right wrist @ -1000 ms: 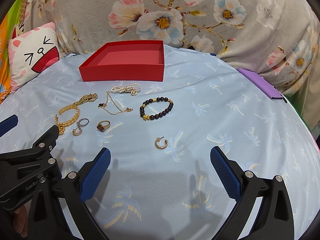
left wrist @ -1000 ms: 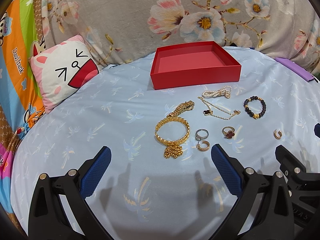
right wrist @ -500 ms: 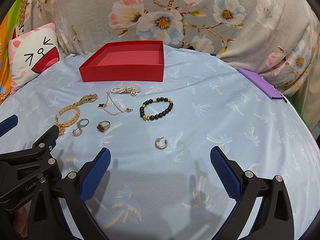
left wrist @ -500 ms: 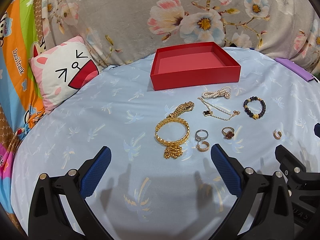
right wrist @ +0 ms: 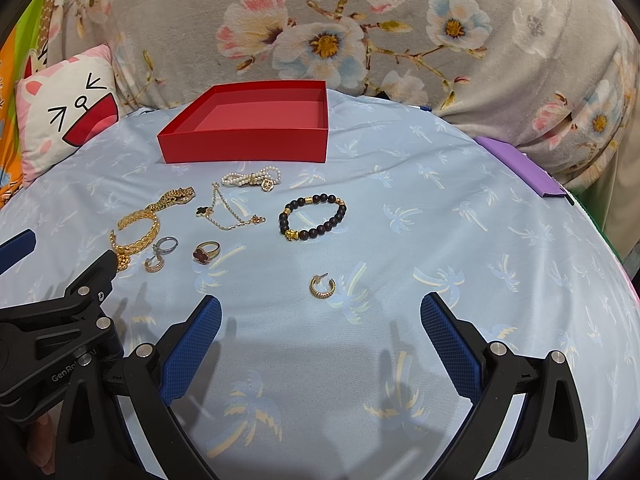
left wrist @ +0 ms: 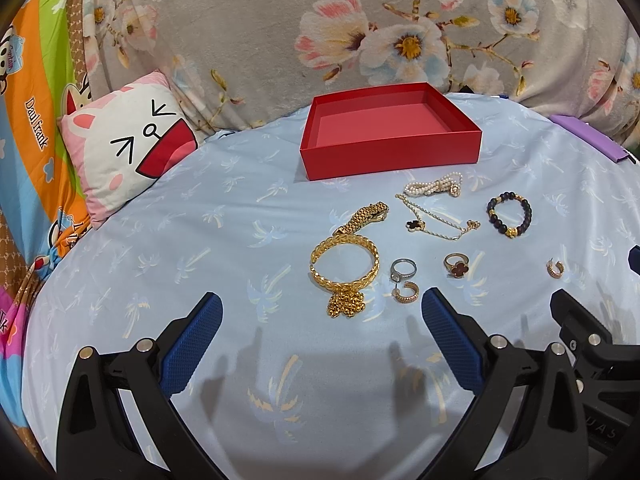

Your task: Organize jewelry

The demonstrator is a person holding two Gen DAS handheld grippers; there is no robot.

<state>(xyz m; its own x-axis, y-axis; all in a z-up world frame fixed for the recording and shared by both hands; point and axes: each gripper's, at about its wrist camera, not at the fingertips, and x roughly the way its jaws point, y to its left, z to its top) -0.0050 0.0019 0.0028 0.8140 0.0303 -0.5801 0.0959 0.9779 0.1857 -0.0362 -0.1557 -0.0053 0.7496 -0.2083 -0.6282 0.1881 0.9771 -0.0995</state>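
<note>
An empty red box sits at the back of the blue cloth. In front of it lie a gold bangle, a gold watch band, a pearl bracelet, a thin gold chain, a dark bead bracelet, a silver ring, a red-stone ring and two gold hoop earrings. My left gripper is open just short of the bangle. My right gripper is open just short of the lone hoop.
A cat-face cushion leans at the back left. A floral grey blanket rises behind the box. A purple flat object lies at the right edge of the cloth.
</note>
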